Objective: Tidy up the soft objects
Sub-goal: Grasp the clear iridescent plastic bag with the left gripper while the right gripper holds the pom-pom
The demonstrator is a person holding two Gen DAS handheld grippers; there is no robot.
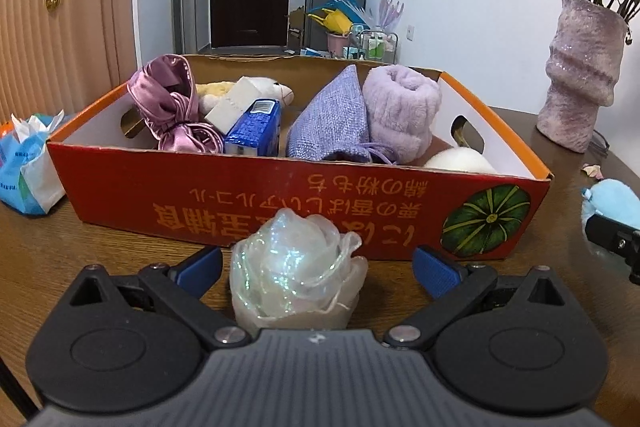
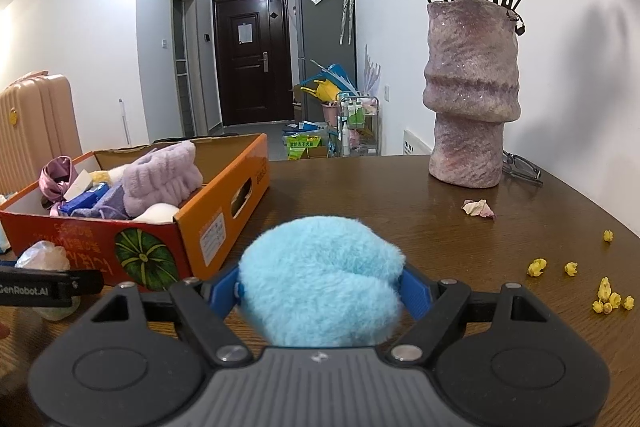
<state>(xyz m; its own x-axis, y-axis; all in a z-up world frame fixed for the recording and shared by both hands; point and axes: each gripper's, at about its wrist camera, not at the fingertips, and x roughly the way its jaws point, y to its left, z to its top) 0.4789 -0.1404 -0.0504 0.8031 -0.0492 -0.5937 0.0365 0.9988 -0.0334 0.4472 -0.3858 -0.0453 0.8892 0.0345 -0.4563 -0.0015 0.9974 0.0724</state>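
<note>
Room: white-walled flat with a dark door at the far end, a ribbed beige suitcase at the left
Tabletop: dark wood tabletop carrying everything, with loose petals and small yellow blossoms scattered at its right side
Box: red and orange cardboard box, open on top, already stocked with a purple satin piece, a lilac rolled towel, a lilac woven pouch, a blue packet and a cream plush toy
Vase: mottled pink vase of dried roses, well apart from the box on the right
Blue plush: fluffy light-blue plush ball sits on the tabletop to the right of the box, just beyond its near right corner
Sheer bundle: iridescent white mesh bundle lies on the tabletop, just in front of the box's near wall
Right tool: right tool has its blue pads pressed into either flank of the blue plush, so it is grasping it
Left tool: left tool is spread wide, pads clear on both sides of the sheer bundle, nothing gripped
Key relation: the bundle lies dead ahead between the left jaws with no clear long axis; the box opening is up and beyond it, so I judge a squeeze, then a lift over the near wall
</note>
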